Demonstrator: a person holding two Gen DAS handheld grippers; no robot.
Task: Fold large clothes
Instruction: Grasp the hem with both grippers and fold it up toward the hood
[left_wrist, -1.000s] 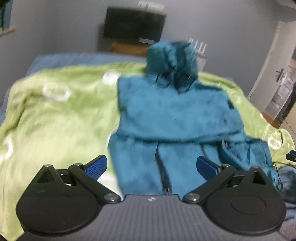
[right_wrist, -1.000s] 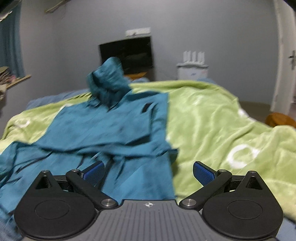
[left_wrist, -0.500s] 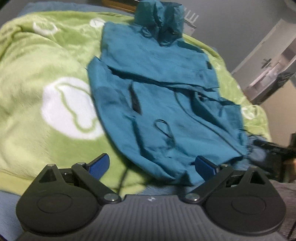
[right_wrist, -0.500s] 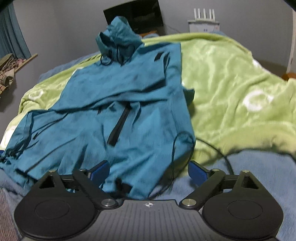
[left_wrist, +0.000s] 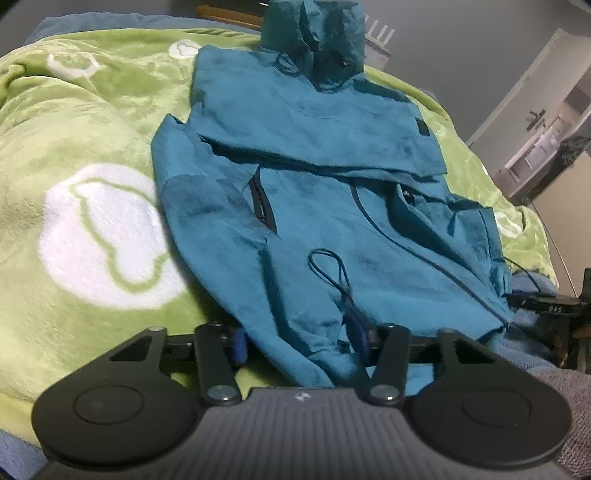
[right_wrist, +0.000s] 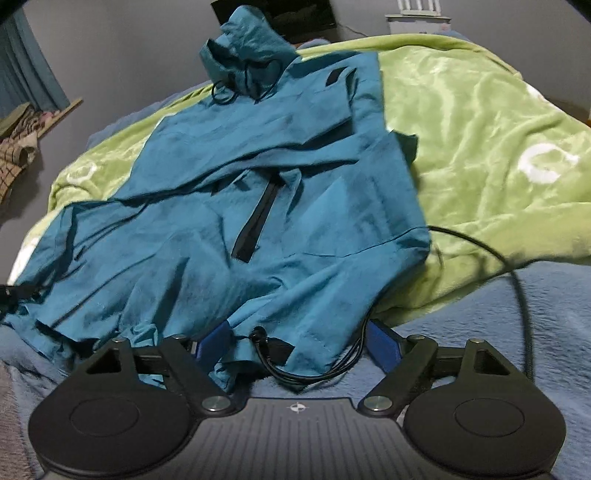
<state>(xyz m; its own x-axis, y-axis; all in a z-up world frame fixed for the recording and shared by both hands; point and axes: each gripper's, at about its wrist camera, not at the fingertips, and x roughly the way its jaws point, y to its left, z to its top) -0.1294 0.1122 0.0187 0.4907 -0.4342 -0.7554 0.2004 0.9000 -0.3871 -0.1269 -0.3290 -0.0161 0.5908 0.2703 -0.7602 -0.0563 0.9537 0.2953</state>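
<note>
A teal jacket (left_wrist: 325, 206) lies on the green blanket (left_wrist: 74, 155). Both grippers, left (left_wrist: 301, 341) and right (right_wrist: 295, 345), are closing around its hem; a drawstring (right_wrist: 317, 369) could snag, bunching the fold.

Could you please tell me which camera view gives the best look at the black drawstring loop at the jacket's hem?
The left wrist view: the drawstring loop lies unobstructed on the teal jacket. The right wrist view shows only a cord bunched at the hem.
</note>
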